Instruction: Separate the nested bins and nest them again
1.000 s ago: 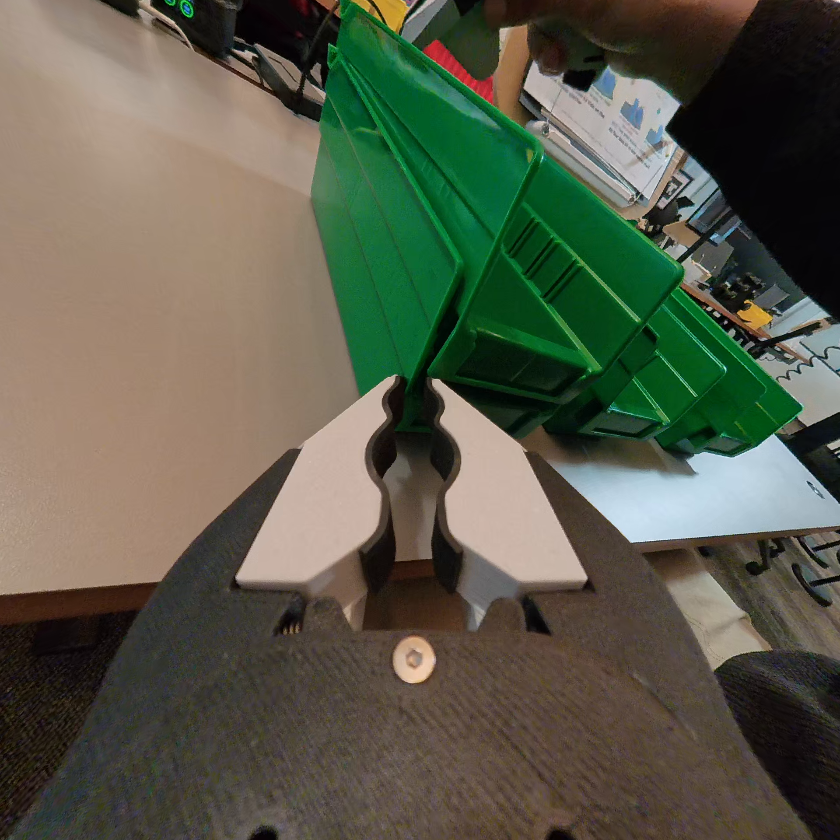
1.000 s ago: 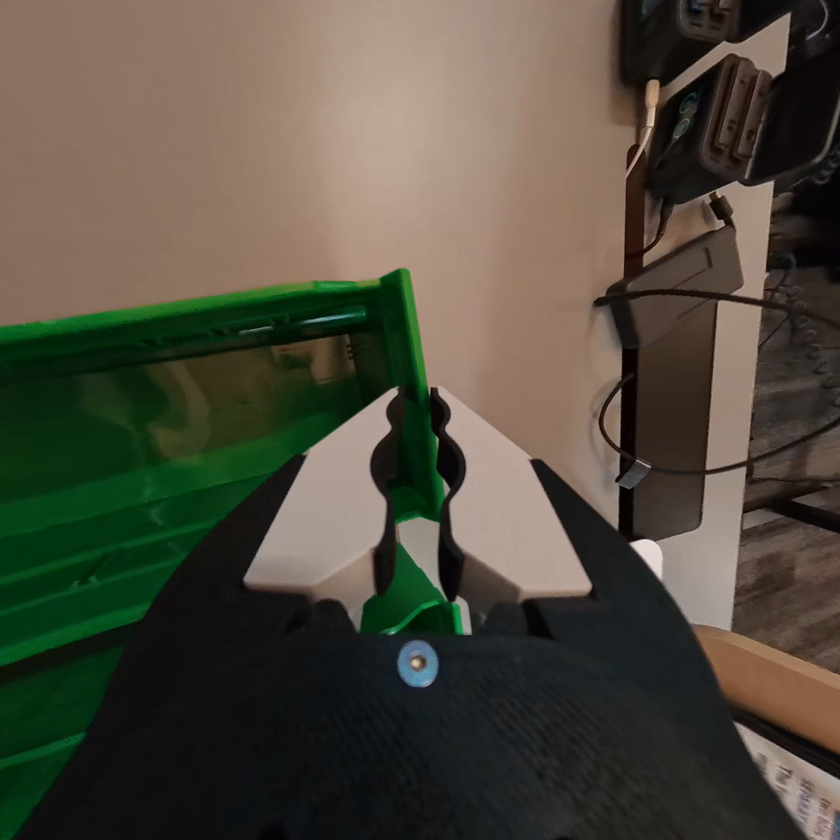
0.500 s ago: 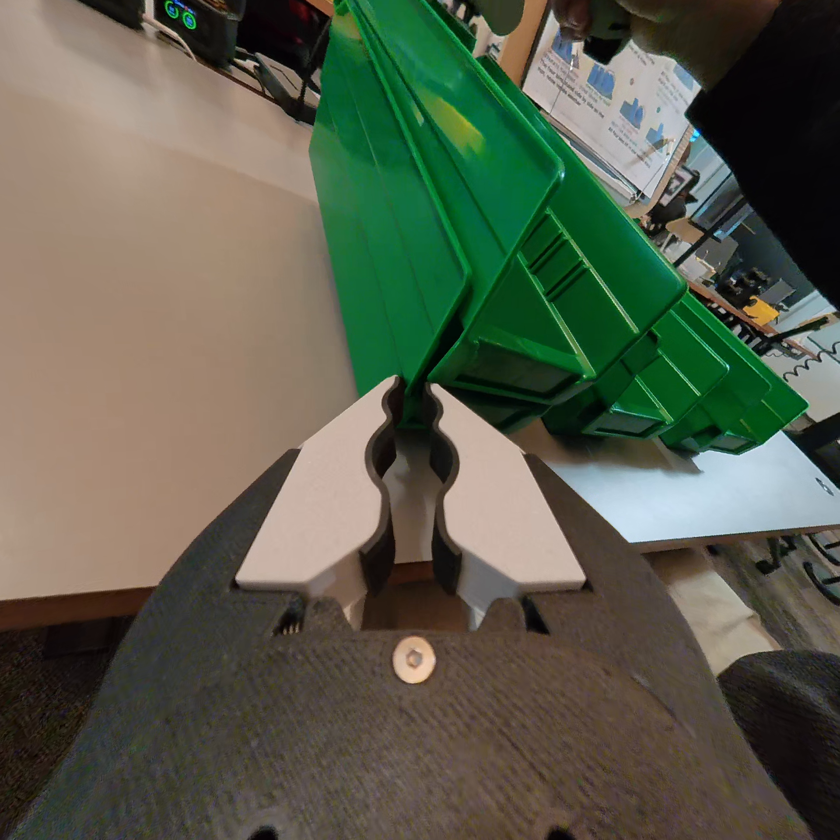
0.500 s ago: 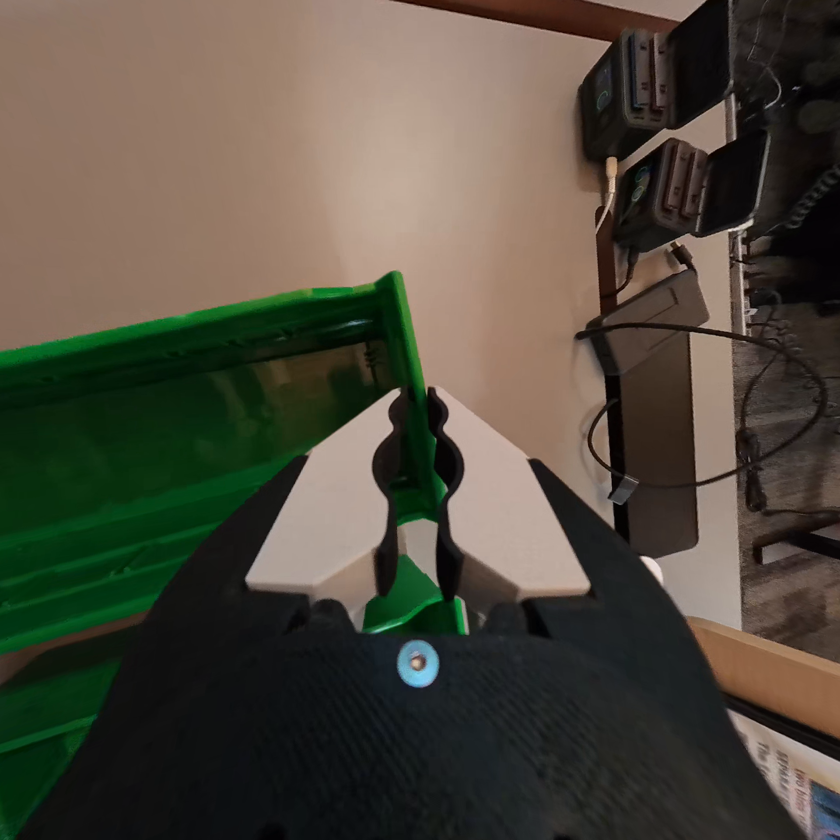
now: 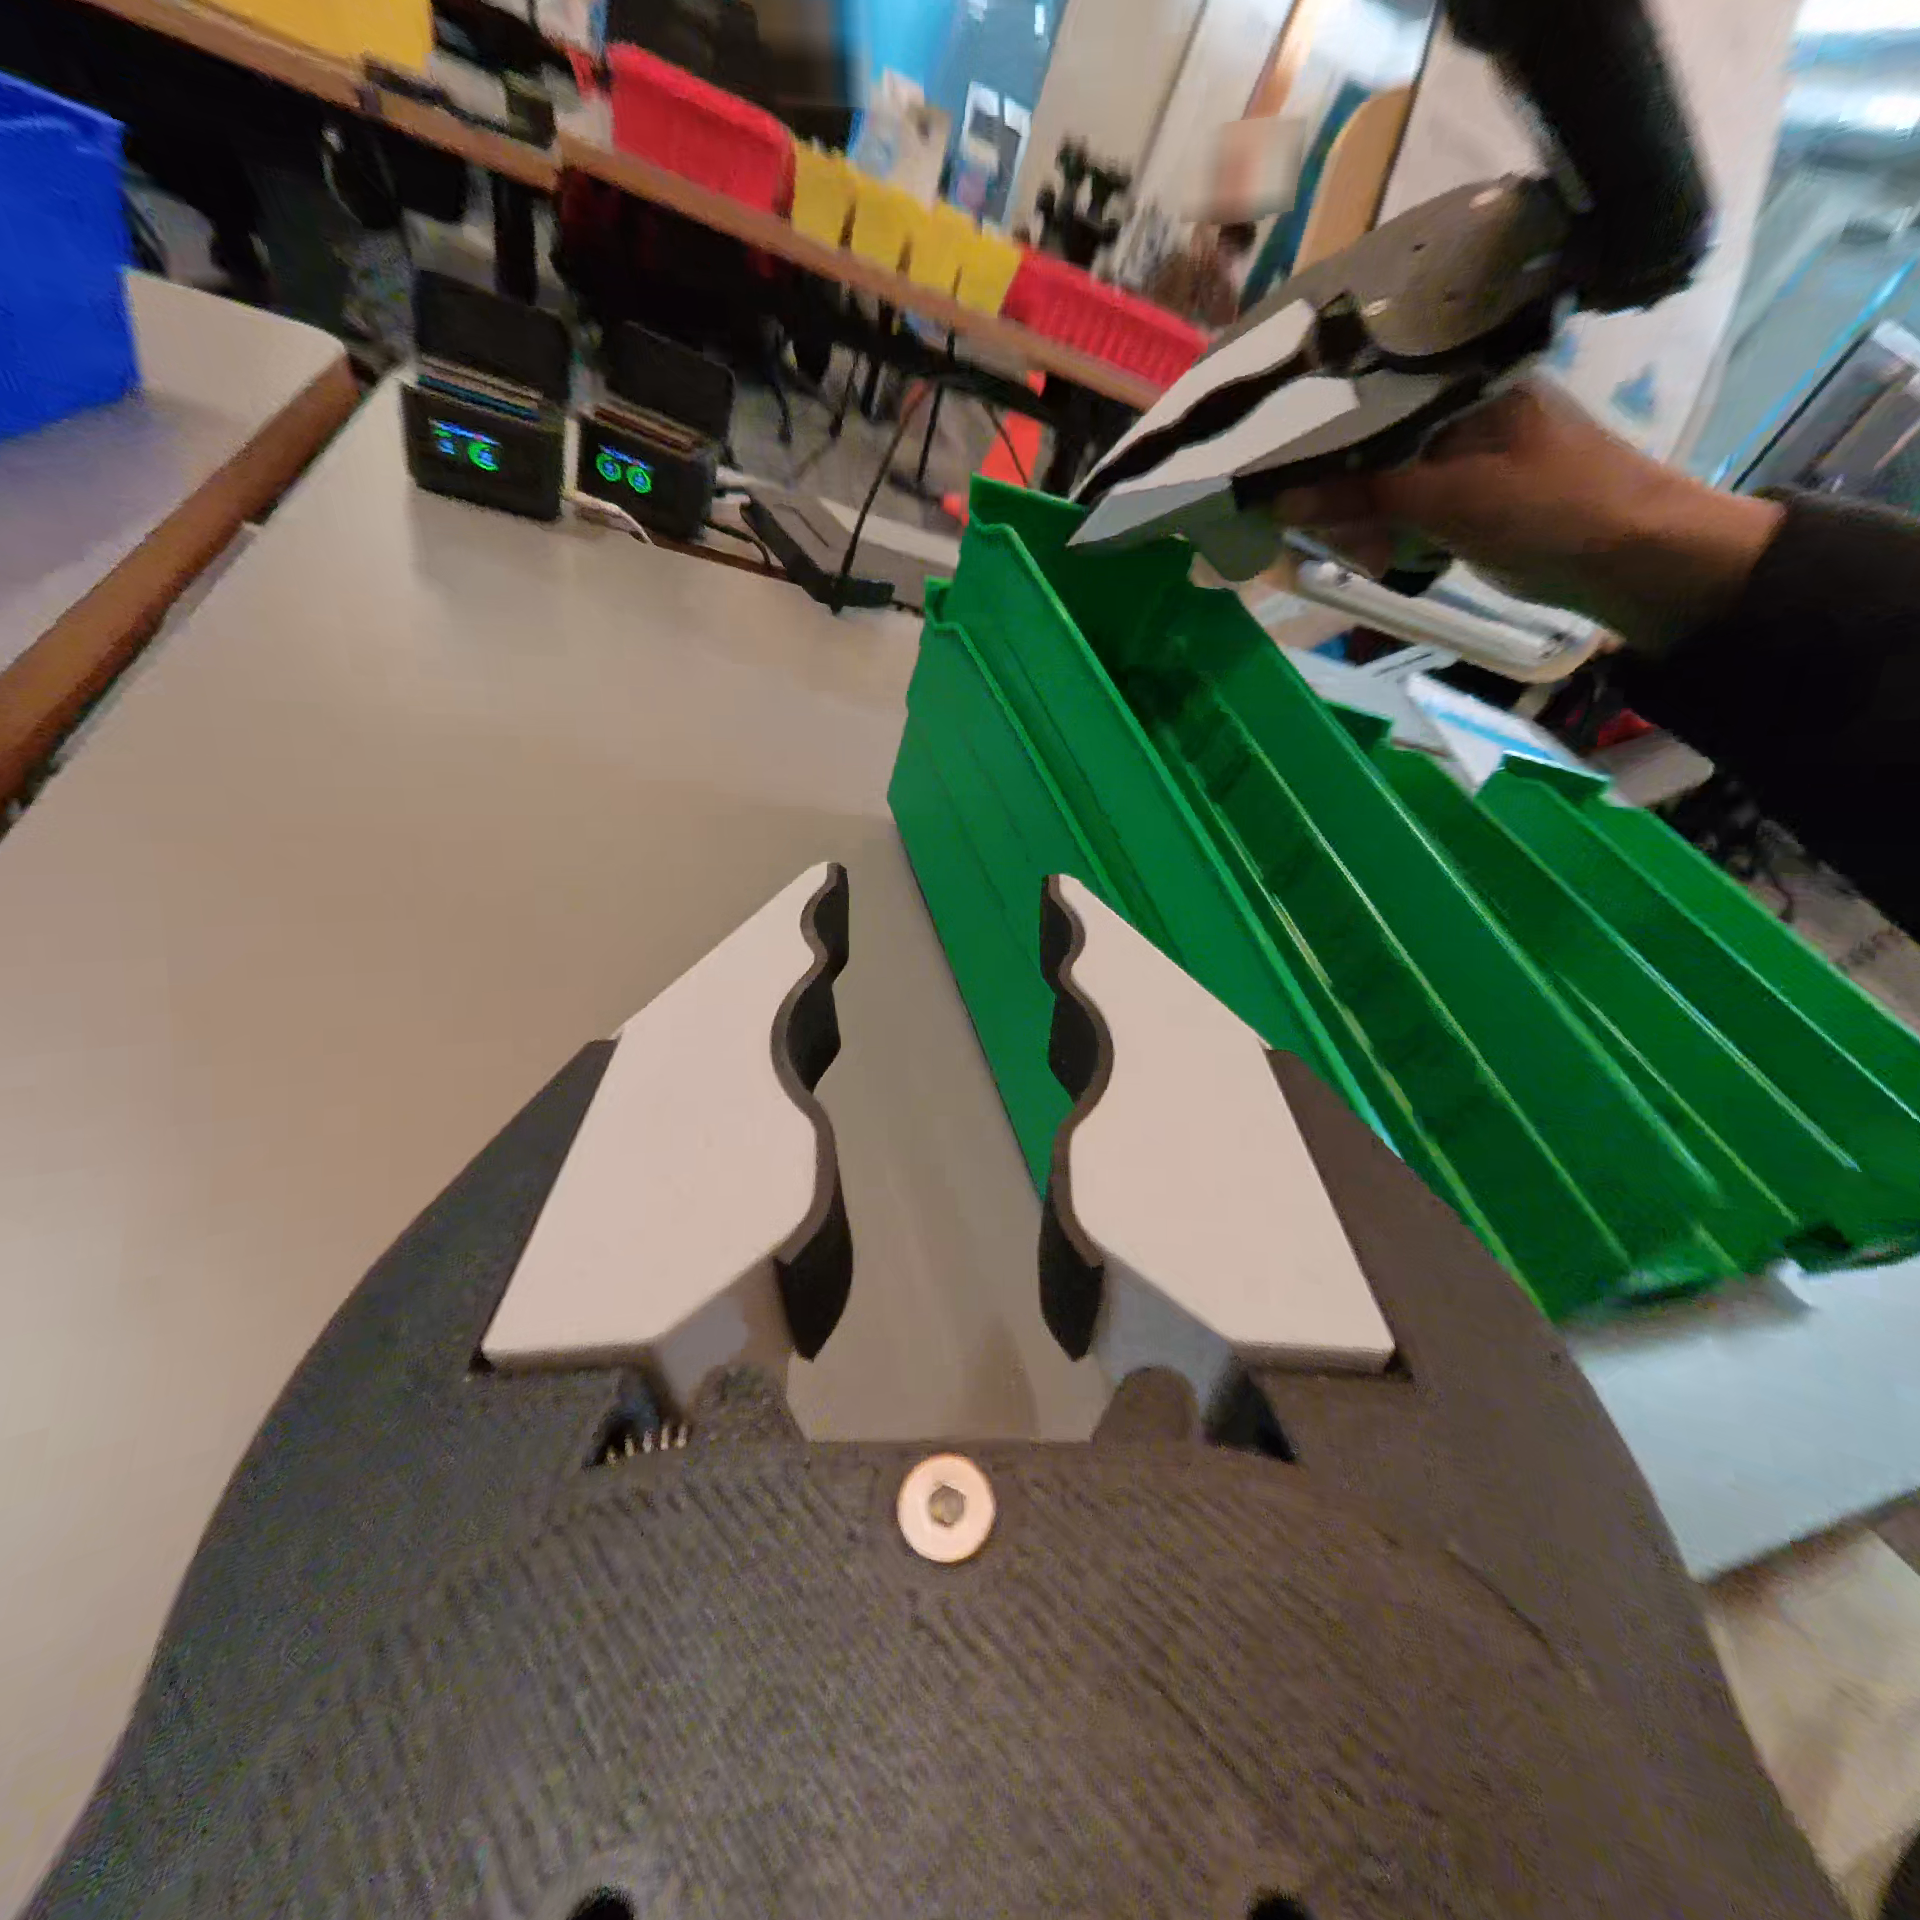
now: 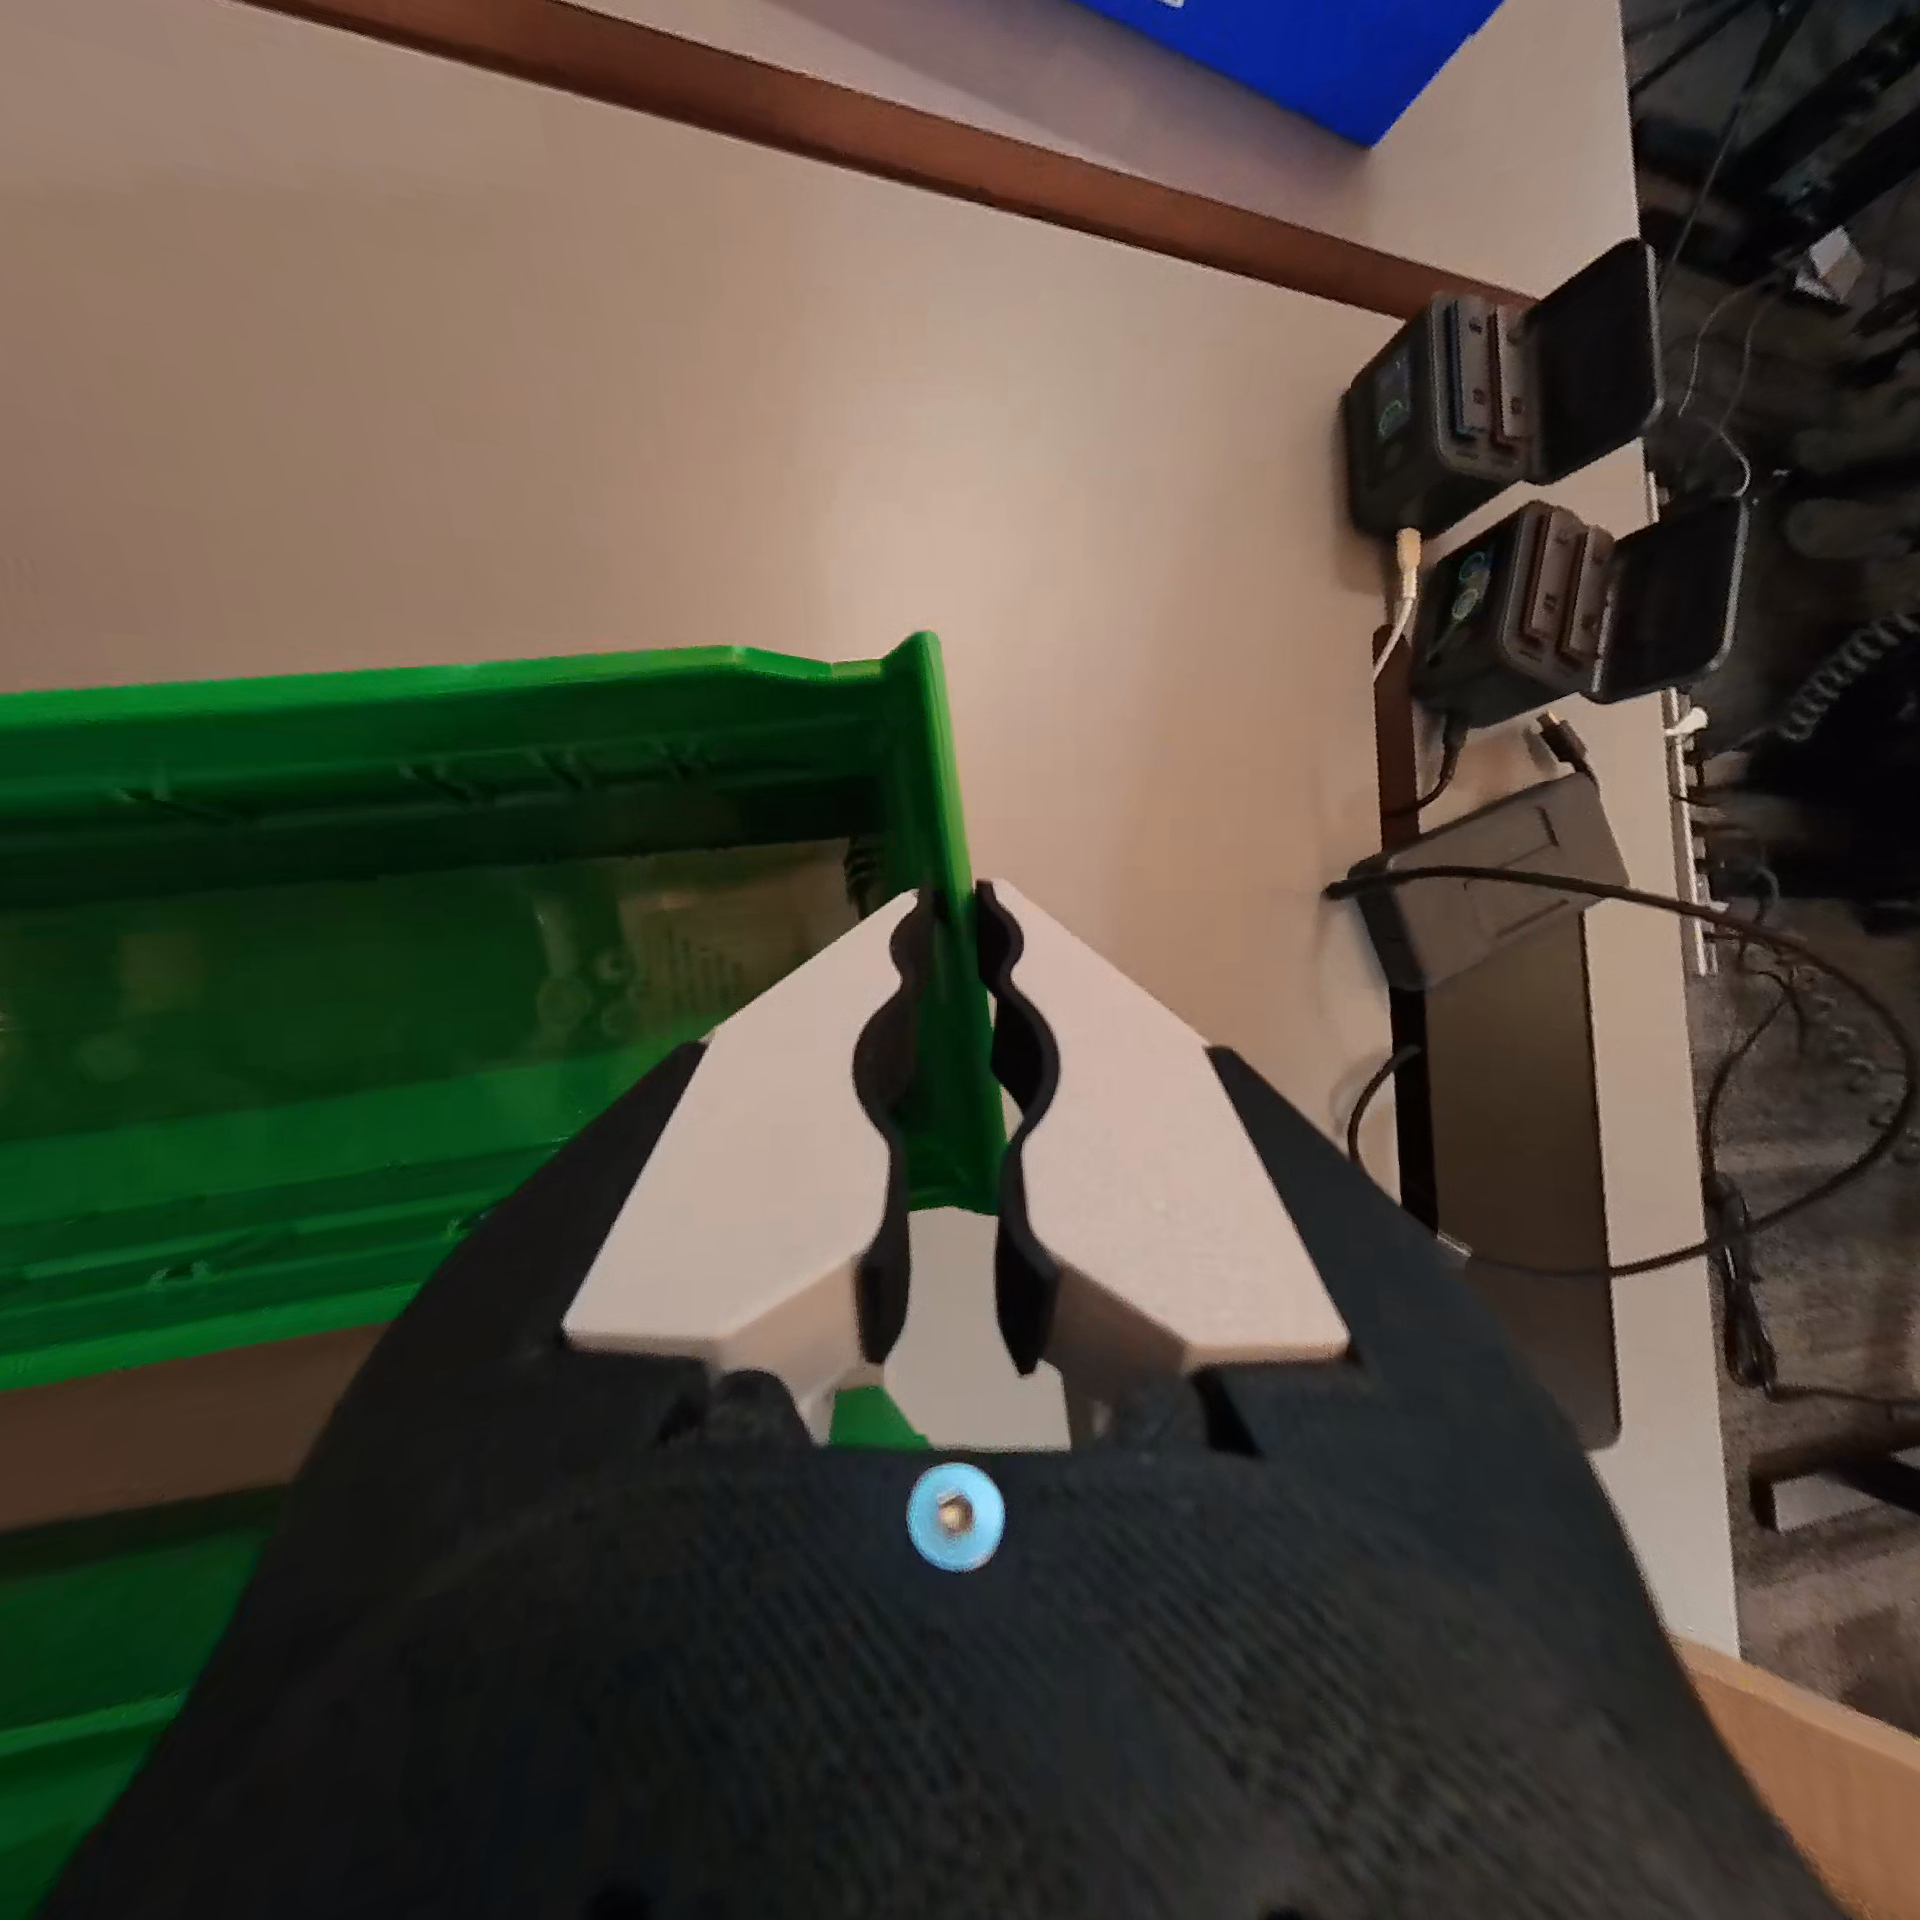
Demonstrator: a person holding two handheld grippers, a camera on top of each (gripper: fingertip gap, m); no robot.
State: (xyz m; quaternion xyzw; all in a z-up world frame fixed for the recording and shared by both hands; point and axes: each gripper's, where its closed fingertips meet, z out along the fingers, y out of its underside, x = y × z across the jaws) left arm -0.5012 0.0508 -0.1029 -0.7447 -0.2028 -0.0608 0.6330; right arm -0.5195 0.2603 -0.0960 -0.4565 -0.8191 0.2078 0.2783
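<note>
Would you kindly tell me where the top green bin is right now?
In the right wrist view, the top green bin hangs tilted over the table, its end wall pinched in the right hand-held gripper.

**Room and background**

The work surface [image 5: 436, 790] is a pale grey-beige top with a brown wooden edge. Two black charging boxes [image 5: 480, 421] with lit green-blue displays stand at its far edge; cables [image 5: 831, 540] run beside them. Left of the charging boxes, a second table [image 5: 156, 488] carries a blue bin [image 5: 57, 281]. Beyond the charging boxes, a long bench [image 5: 727, 223] holds red and yellow bins [image 5: 894, 223]. Right of that bench the background is blurred, with pale wall panels and bright glazing. In the right wrist view, dark carpeted floor [image 6: 1787, 1091] lies past the charging boxes.
</note>
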